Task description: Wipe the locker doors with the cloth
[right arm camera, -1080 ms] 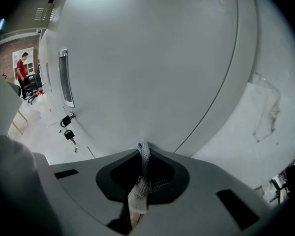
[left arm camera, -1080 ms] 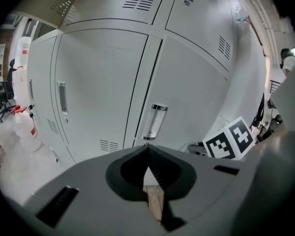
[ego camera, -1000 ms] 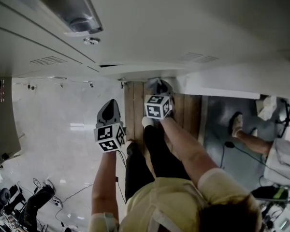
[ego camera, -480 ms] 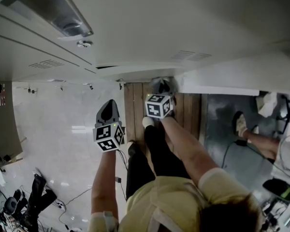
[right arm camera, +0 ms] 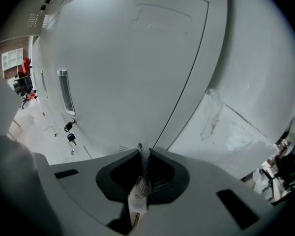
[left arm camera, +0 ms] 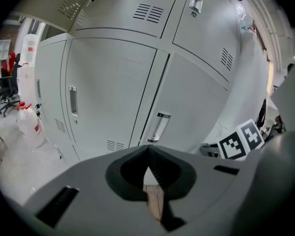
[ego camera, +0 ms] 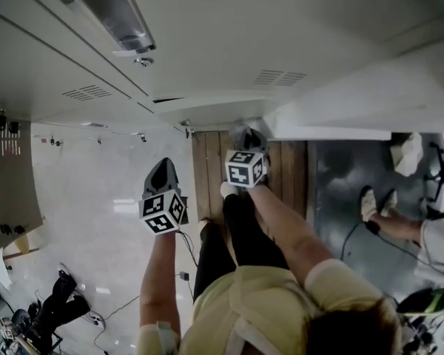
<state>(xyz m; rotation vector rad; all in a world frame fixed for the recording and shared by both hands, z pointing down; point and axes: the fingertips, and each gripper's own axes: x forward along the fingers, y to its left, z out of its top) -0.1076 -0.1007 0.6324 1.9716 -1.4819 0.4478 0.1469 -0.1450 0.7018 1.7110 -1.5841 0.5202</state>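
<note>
Grey-white locker doors (ego camera: 229, 43) fill the top of the head view. My right gripper (ego camera: 244, 132) is held close to the base of the lockers, shut on a thin grey-white mesh cloth (right arm camera: 142, 173) that sticks out between its tips (right arm camera: 143, 150). In the right gripper view a locker door (right arm camera: 128, 58) stands right in front, but I cannot tell whether the cloth touches it. My left gripper (ego camera: 163, 167) hangs lower and to the left, apart from the doors. Its jaws (left arm camera: 148, 152) are shut with nothing between them, and it faces doors with metal handles (left arm camera: 159, 127).
Keys (right arm camera: 70, 133) hang from a lock under a recessed handle (right arm camera: 65, 91). A wooden floor strip (ego camera: 207, 161) lies under my grippers, with pale glossy floor (ego camera: 96, 220) to the left. Another person's legs (ego camera: 385, 217) and cables are at the right, and gear (ego camera: 52, 309) lies at the lower left.
Both grippers have stayed almost where they were, and the right one still holds the cloth. The head view has shifted a little. The other person's feet at the right have moved.
</note>
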